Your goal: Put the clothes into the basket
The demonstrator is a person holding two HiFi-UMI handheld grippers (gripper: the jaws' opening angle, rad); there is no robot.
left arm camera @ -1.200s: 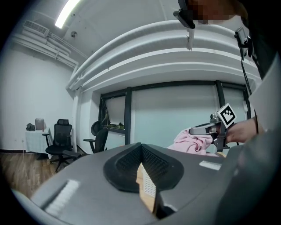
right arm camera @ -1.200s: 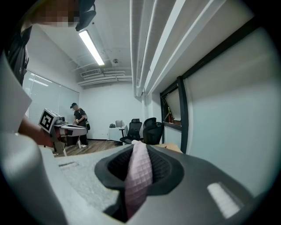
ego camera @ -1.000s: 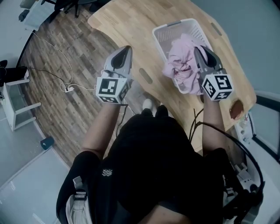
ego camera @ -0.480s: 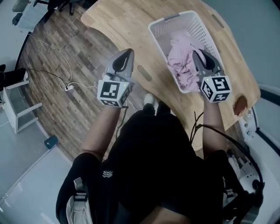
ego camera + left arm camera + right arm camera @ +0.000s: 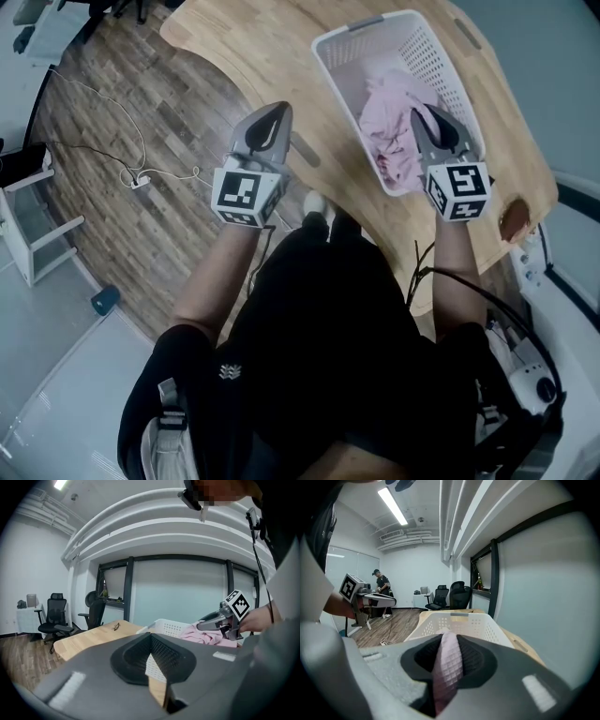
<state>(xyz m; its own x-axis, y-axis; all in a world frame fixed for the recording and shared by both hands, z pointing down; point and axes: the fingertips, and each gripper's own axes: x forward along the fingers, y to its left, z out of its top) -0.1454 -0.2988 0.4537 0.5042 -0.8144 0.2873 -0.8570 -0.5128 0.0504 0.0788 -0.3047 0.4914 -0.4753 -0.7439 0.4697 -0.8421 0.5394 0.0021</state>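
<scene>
The right gripper (image 5: pixel 427 120) has its jaws closed narrowly on a fold of the pink waffle-textured garment (image 5: pixel 392 131). The rest of the garment lies bunched inside the white perforated laundry basket (image 5: pixel 330 58), which stands on the light wooden table (image 5: pixel 272 47). The left gripper (image 5: pixel 273 114) hangs over the table edge, apart from the basket, with its jaws together and nothing between them.

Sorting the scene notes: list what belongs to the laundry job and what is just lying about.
Job:
- pink garment, pinched in the right gripper
- white basket
- left gripper, empty

Lying about:
- glasses on the wooden table
- office chairs
- floor cable
</scene>
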